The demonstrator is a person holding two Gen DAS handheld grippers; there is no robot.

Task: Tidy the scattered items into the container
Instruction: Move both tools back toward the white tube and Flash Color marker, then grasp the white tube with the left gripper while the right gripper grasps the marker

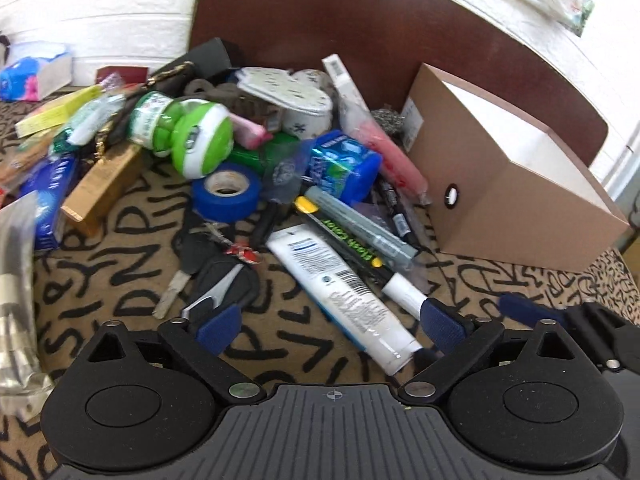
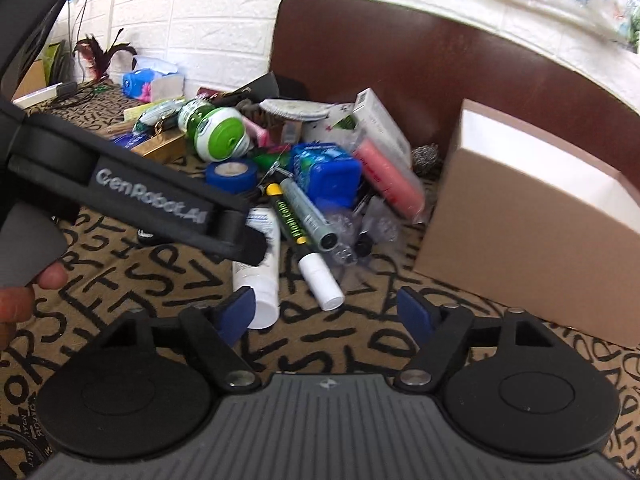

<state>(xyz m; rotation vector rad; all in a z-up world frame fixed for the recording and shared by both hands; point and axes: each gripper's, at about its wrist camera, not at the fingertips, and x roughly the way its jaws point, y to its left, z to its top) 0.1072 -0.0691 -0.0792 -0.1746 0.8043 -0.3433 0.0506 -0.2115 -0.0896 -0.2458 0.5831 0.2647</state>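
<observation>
The left gripper (image 1: 330, 326) has its jaws spread wide and holds nothing; the cap end of a white tube (image 1: 344, 294) lies between the blue fingertips (image 1: 218, 328), closer to the right-hand one, with no contact visible. A white-capped marker (image 1: 362, 258) lies just beyond the right fingertip, alongside a grey marker (image 1: 360, 220). Ahead of the left fingertip lie a dark key fob with a key (image 1: 216, 276); farther forward sit a roll of blue tape (image 1: 227, 191), a green-and-white bottle (image 1: 188, 136) and a blue packet (image 1: 344, 166), all part of one dense pile on the letter-patterned cloth (image 1: 120, 280). The container, a brown cardboard box (image 1: 492, 184) with a white interior, stands ahead and to the right of the jaws, apart from both fingertips, with a pink packet (image 1: 394, 162) beside its near-left wall. The right gripper (image 2: 326, 310) also has its jaws apart and empty; the same tube (image 2: 258, 276) ends just beside its left fingertip (image 2: 236, 312), and the white-capped marker (image 2: 320, 280) points into the gap from ahead. The cardboard box (image 2: 520, 248) stands ahead-right of these jaws. In the right wrist view the left gripper (image 2: 256, 246) crosses from the left, its finger tip over the tube, and the tape roll (image 2: 232, 174) lies beyond it. Motion blur softens the far items
</observation>
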